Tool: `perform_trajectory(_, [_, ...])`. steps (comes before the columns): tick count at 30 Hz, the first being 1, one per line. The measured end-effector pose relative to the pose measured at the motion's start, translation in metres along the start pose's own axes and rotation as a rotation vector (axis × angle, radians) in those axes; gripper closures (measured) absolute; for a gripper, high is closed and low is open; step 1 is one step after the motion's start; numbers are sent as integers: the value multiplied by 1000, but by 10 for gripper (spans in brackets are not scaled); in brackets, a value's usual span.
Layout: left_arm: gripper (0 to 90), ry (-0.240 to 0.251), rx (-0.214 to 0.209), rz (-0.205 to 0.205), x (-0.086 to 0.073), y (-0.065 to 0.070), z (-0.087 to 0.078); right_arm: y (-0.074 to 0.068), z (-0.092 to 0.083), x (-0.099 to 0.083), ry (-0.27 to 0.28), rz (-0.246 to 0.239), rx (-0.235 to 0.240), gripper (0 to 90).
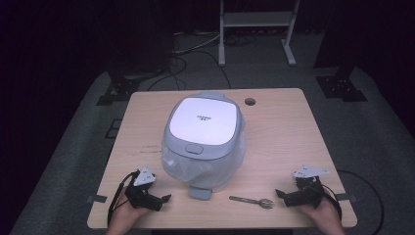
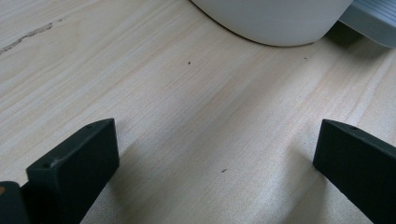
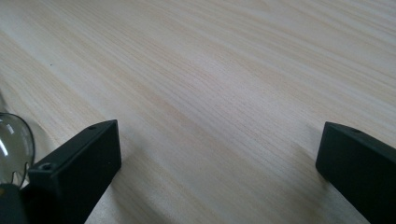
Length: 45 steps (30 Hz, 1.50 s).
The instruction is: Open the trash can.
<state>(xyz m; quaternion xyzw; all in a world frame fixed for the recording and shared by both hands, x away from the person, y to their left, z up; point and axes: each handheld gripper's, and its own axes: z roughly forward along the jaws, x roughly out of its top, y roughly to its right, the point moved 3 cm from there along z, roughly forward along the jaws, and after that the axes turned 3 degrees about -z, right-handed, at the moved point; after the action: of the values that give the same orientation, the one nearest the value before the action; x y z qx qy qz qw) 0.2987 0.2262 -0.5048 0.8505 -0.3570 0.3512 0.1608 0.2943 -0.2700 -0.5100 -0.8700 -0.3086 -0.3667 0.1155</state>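
A white and grey rice cooker (image 1: pixel 204 134) stands mid-table with its lid down, and clear plastic wraps its lower body. A grey tab (image 1: pixel 200 192) juts out at its front foot. In front of it to the right lies a metal fork-like utensil (image 1: pixel 252 200). My left gripper (image 1: pixel 162 199) rests at the front left, open and empty, pointing toward the cooker's base (image 2: pixel 275 23). Its black jaws stand wide apart over bare wood (image 2: pixel 215 154). My right gripper (image 1: pixel 281 195) rests at the front right, open and empty (image 3: pixel 219 154), just right of the utensil's shiny head (image 3: pixel 14 144).
The wooden table (image 1: pixel 293 132) has a round cable hole (image 1: pixel 250 102) near its back edge. Bare wood lies either side of the cooker. On the grey floor behind stand a white frame (image 1: pixel 257 22) and dark stands (image 1: pixel 342 85) with cables.
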Motion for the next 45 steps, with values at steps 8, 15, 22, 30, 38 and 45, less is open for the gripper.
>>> perform_trajectory(8, [0,0,0,0,0,0,0,0,0,0,0,0,0,0])
perform_trajectory(15, [0,1,5,-2,0,0,0,0,0,0,0,0,0,0])
perform_trajectory(22, [89,9,-10,11,0,2,-5,0,0,0,0,0,0,0])
perform_trajectory(30, [303,46,-31,14,5,4,-14,0,0,0,0,0,0,0])
perform_trajectory(38, [524,75,-67,1,11,5,-24,0,0,0,-1,0,0,0])
perform_trajectory(45, [752,84,-119,-31,17,8,-33,0,0,0,0,0,0,0])
